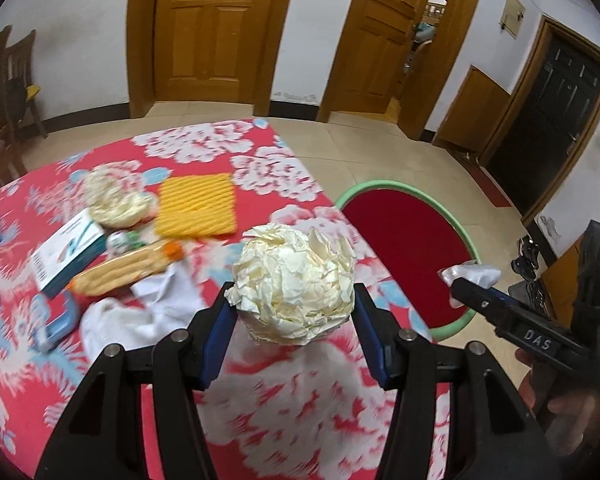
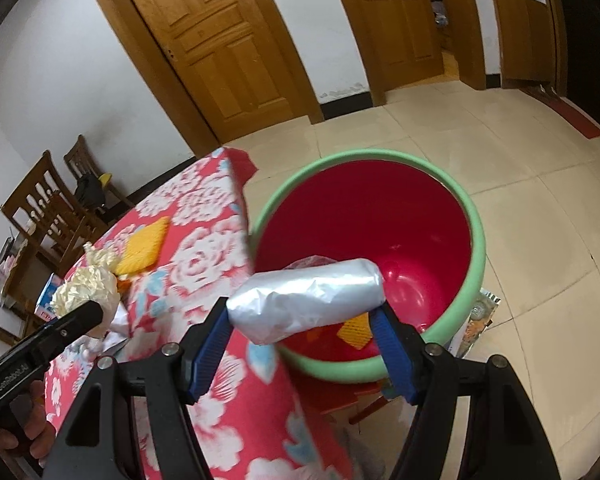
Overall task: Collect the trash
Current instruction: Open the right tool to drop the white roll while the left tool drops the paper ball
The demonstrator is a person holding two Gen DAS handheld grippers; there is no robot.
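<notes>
My left gripper (image 1: pixel 294 304) is shut on a crumpled cream paper ball (image 1: pixel 294 280) and holds it above the red floral tablecloth (image 1: pixel 260 400). The ball also shows in the right wrist view (image 2: pixel 86 290). My right gripper (image 2: pixel 302 312) is shut on a white plastic-wrapped bundle (image 2: pixel 308 300) and holds it over the near rim of the red bin with a green rim (image 2: pixel 476 240). In the left wrist view the right gripper (image 1: pixel 466 280) is at the right with the white bundle (image 1: pixel 470 272) over the bin (image 1: pixel 400 240). A yellow scrap (image 2: pixel 354 330) lies inside the bin.
On the table lie a yellow ribbed pad (image 1: pixel 196 210), a second crumpled paper wad (image 1: pixel 116 200), a long orange-capped packet (image 1: pixel 128 268), a white box (image 1: pixel 66 254), white tissue (image 1: pixel 140 312) and a blue case (image 1: pixel 56 316). Wooden chairs (image 2: pixel 48 208) stand behind. A printed packet (image 2: pixel 478 320) lies on the tiled floor.
</notes>
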